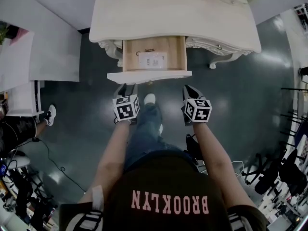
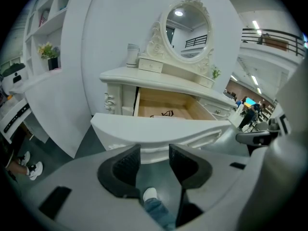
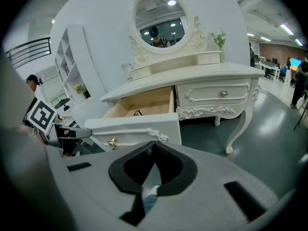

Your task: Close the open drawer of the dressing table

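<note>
While the drawer (image 1: pixel 154 54) stands pulled well out of the dressing table (image 1: pixel 173 18), the head view shows the person facing it with one gripper towards each end of the drawer front (image 1: pixel 149 76). The left gripper (image 1: pixel 126 88) sits just short of the front's left part and the right gripper (image 1: pixel 190 91) just off its right end. Neither clearly touches it. That spacing probably serves an even, straight push. Inside the drawer lie a white card (image 1: pixel 153 60), whose print is too small to read, and a small dark object (image 1: pixel 144 51) behind it. The person's shirt (image 1: pixel 171 203) reads "BROOKLYN", upside down from this camera.

From the left gripper view, the left gripper (image 2: pixel 155 153) has its jaws spread apart with nothing between them. The curved white drawer front (image 2: pixel 159 129) lies just beyond the tips, so the open pads look set to meet it flat. Above are the pale wooden drawer interior (image 2: pixel 168 107), an oval mirror (image 2: pixel 186 30) in a carved frame and a white jar (image 2: pixel 132 55) on the tabletop. The person's white shoe (image 2: pixel 150 194) shows below the jaws.

Seen in the right gripper view, the right gripper (image 3: pixel 154 146) has its jaws closed tip to tip and holds nothing; it is aimed at the drawer front (image 3: pixel 139 129) near its right edge, likely to push with the closed tip. A gold knob (image 3: pixel 112 142) sits on that front, and a shut side drawer (image 3: pixel 219 96) carries its own knob. The left gripper's marker cube (image 3: pixel 41 115) appears at the far left. No brand or label is legible on the furniture.
</note>
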Tool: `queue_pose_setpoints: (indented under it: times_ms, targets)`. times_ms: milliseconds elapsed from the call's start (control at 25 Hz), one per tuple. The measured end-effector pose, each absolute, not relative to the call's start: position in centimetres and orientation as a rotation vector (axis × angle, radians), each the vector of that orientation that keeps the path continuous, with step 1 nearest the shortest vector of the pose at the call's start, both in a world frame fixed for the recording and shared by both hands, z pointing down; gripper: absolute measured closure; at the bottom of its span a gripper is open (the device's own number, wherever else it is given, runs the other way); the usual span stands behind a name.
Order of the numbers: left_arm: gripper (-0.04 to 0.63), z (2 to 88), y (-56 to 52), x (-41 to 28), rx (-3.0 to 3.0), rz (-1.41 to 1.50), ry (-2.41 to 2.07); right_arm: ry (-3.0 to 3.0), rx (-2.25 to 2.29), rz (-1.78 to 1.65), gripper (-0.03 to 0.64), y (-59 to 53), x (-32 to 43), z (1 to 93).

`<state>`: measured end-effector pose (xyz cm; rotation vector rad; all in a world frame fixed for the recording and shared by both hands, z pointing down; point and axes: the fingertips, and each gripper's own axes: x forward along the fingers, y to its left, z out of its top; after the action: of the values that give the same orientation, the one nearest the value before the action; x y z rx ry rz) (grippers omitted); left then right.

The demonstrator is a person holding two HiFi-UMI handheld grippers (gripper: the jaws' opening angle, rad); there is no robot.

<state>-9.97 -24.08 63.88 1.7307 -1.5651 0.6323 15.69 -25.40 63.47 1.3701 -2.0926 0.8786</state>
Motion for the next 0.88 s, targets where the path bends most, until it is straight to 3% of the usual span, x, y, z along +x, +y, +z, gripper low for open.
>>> queue_pose_setpoints:
  times_ms: [880]
  targets:
    - [0.431, 64.2, -29.5, -10.6, 1.823, 0.720, -1.478, -1.998, 1.252, 0.821, 0.619, -30.0, 12.7, 65.1]
